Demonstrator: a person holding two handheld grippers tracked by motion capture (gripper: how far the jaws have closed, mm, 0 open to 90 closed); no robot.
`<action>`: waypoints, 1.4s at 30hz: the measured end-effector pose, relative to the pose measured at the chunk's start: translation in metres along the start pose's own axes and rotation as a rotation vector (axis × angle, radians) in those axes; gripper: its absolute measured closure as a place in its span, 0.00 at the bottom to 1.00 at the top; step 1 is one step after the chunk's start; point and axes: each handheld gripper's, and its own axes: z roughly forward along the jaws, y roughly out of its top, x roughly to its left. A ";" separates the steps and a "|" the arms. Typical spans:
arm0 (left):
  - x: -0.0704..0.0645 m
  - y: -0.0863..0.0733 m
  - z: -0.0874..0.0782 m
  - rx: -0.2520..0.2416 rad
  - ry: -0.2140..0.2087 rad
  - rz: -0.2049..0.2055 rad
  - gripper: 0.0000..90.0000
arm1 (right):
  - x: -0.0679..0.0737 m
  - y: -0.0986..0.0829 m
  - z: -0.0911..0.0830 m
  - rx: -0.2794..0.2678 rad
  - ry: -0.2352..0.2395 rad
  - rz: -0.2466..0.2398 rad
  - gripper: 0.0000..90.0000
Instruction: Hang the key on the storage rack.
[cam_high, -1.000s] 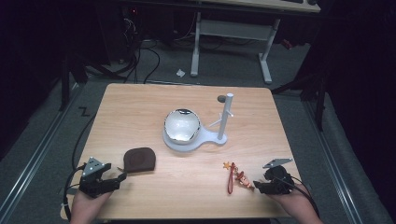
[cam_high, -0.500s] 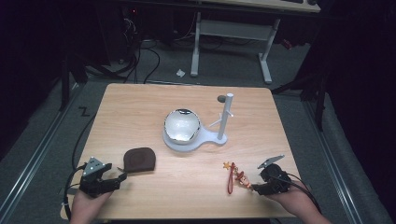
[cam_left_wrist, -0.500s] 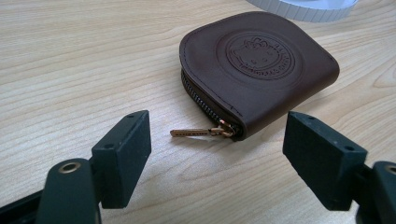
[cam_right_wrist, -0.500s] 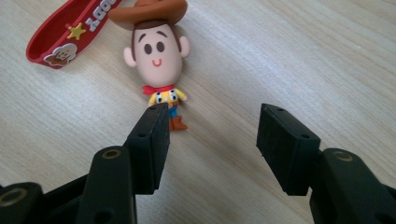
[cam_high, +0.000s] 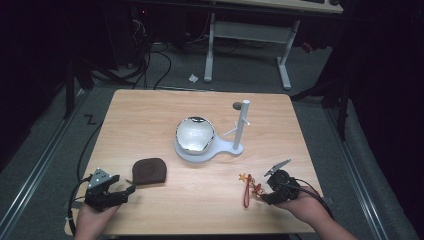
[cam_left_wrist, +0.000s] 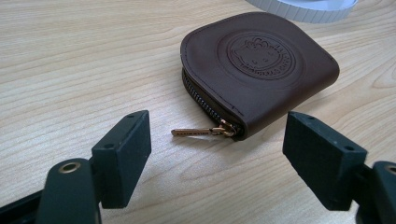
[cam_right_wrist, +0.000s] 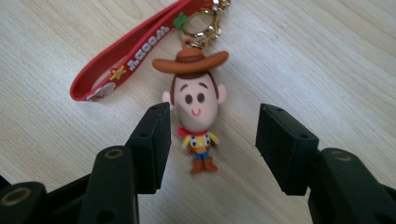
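Right tool (cam_right_wrist: 210, 135) straddles the keychain (cam_right_wrist: 195, 112); near table edge (cam_high: 210, 233).

The left tool (cam_high: 131, 189) sits low at the near left, held in a hand (cam_high: 92, 215), jaws spread wide. The right tool (cam_high: 260, 192) sits at the near right, gripped by the other hand (cam_high: 304, 205), jaws likewise parted.

- The left gripper (cam_left_wrist: 217, 154) has its jaws spread wide, low over the table (cam_left_wrist: 70, 56).
- A brown zipped pouch (cam_left_wrist: 259, 65) lies flat ahead, its brass zip pull (cam_left_wrist: 198, 132) between the jaws.
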 end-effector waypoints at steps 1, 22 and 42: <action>0.000 0.000 0.000 -0.001 -0.001 -0.002 0.27 | 0.001 0.002 0.001 0.007 0.001 -0.007 0.52; 0.001 0.000 0.000 0.001 -0.008 -0.003 0.27 | 0.009 0.011 0.020 0.044 0.015 -0.045 0.66; 0.001 -0.001 -0.003 -0.014 -0.007 -0.008 0.27 | 0.012 0.015 0.004 0.055 0.005 -0.059 0.74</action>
